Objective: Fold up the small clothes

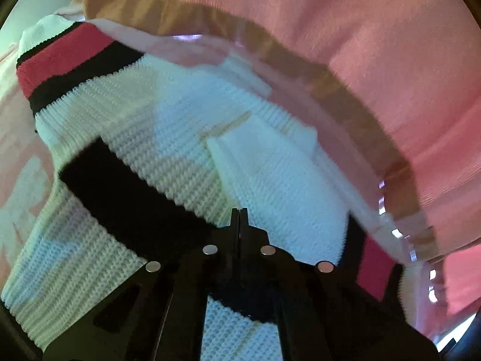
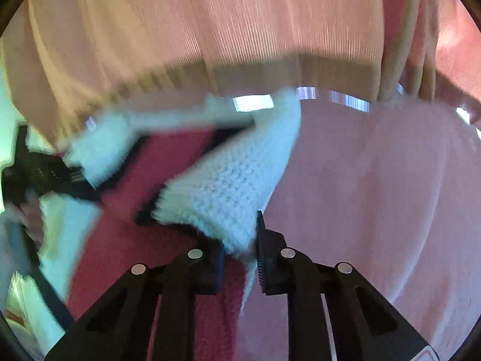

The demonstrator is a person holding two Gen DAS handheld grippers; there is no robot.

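A small white knit sweater (image 1: pixel 168 138) with black and red stripes fills the left wrist view, lying on a pink surface (image 1: pixel 18 126). My left gripper (image 1: pixel 239 219) is shut, its fingertips pressed together over the sweater's black stripe; whether fabric is pinched I cannot tell. In the right wrist view my right gripper (image 2: pixel 240 240) is shut on a thick white fold of the sweater (image 2: pixel 228 186), with its red band (image 2: pixel 168 162) to the left. The other gripper (image 2: pixel 45 174) shows blurred at the left edge.
The person's pink ribbed top (image 1: pixel 375 45) with a tan hem hangs close behind the sweater, and also fills the top of the right wrist view (image 2: pixel 240 24). The pink surface (image 2: pixel 375 195) spreads to the right.
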